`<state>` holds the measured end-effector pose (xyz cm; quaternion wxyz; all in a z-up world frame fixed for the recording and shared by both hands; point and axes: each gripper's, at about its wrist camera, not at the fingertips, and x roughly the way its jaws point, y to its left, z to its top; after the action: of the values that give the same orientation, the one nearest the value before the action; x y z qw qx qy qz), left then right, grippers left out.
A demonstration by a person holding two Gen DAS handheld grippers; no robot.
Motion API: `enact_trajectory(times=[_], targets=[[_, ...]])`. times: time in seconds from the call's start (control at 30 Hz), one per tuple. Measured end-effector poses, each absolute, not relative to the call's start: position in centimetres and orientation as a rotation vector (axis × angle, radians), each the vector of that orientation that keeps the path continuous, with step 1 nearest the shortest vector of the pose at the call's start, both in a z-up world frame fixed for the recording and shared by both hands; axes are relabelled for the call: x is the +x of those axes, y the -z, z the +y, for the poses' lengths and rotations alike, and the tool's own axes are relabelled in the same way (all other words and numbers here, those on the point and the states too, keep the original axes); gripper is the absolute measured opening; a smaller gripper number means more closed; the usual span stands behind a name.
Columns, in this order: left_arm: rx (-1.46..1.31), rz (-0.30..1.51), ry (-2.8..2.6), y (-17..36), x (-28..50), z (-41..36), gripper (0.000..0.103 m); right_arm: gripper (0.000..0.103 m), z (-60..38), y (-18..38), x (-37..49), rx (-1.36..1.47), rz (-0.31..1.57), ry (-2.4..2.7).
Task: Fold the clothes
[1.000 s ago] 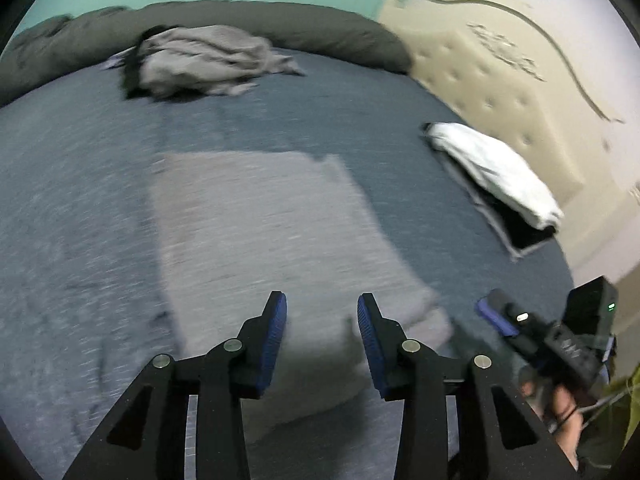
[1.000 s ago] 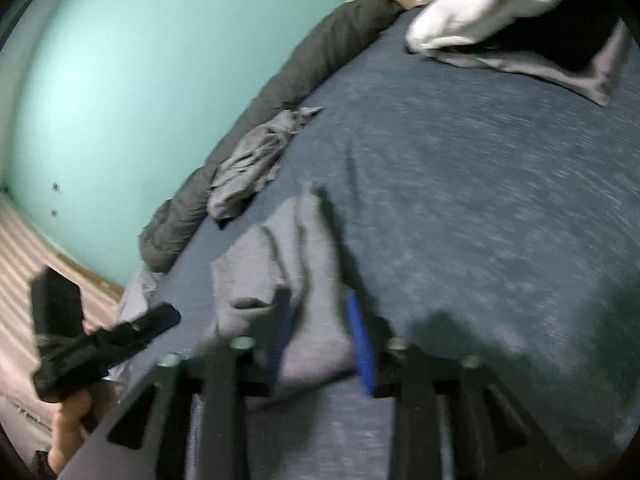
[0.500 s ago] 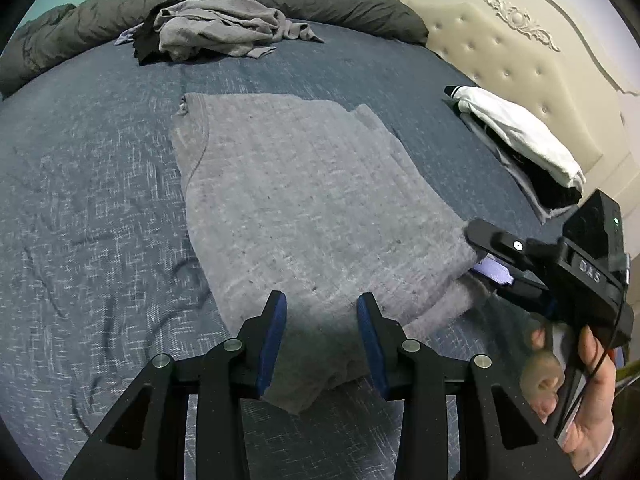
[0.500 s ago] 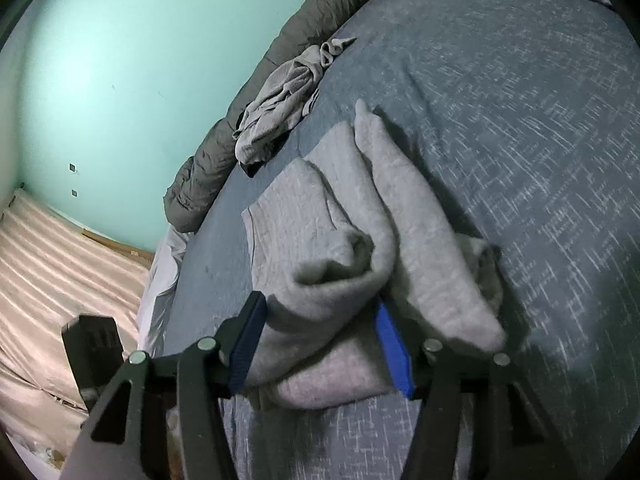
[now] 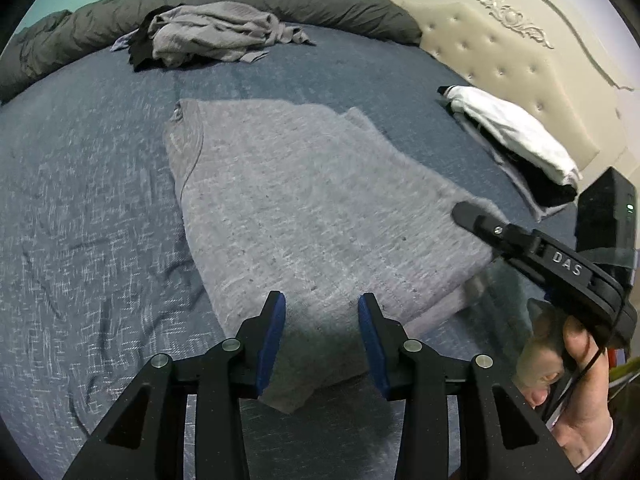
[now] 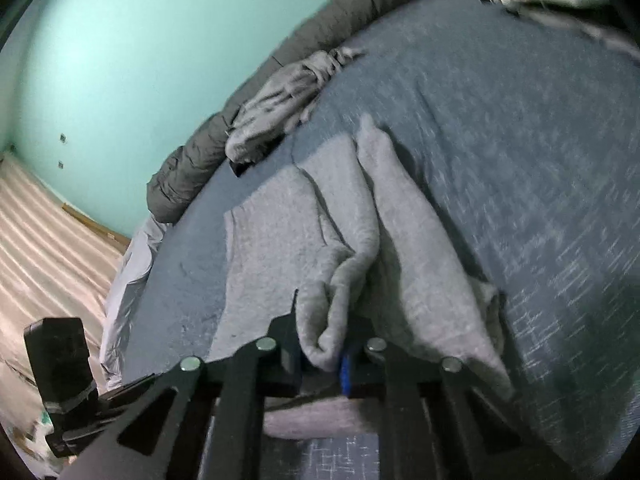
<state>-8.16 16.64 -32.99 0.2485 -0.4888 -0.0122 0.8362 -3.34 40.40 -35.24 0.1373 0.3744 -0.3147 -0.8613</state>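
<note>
**Grey sweater on the bed, its hem bunched in your right gripper**

You worked over a bed (image 5: 80, 208) covered in a blue-grey sheet flecked with white, its weave creased into shallow wrinkles. A puffy dark grey duvet (image 5: 312, 4) lay rolled along the far edge, and a cream tufted headboard (image 5: 520, 64) with buttoned dimples and a carved scroll stood at one side. The grey sweater (image 5: 304, 216), a soft heathered knit, lay flat across the middle of the sheet, its stitched hem nearest you and one sleeve folded along its side. A crumpled pile of grey clothes (image 5: 212, 34) sat against the duvet, and a folded stack of white and black garments (image 5: 516, 140) lay beside the headboard.

Your right gripper (image 6: 322, 350) was closing, its blue-padded jaws pinching a bunched fold of the sweater's edge. Your left gripper (image 5: 322, 340) hovered over the hem, its blue pads spread apart, with nothing pressed between them. White letters reading "DAS" showed on the right gripper's black body.
</note>
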Motion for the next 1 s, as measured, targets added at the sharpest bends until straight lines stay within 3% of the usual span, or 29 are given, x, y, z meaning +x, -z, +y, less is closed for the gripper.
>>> enact_trajectory(times=[0.1,0.5,0.67,1.0], targets=[[-1.314,0.014,-2.262,32.1,-7.7,17.7,0.042,0.01,40.5,33.0,-2.2,0.998,-0.805,2.581],[-1.376,0.043,-2.256,33.1,-7.6,18.6,0.042,0.012,43.6,37.0,-1.0,1.162,-0.926,2.531],[-1.345,-0.022,-2.331,32.1,-7.9,17.3,0.042,0.014,43.0,36.1,-0.5,1.15,-0.828,2.542],[-1.381,-0.08,-2.3,33.7,-8.2,16.2,0.044,0.02,43.9,34.8,0.1,1.051,-0.817,2.626]])
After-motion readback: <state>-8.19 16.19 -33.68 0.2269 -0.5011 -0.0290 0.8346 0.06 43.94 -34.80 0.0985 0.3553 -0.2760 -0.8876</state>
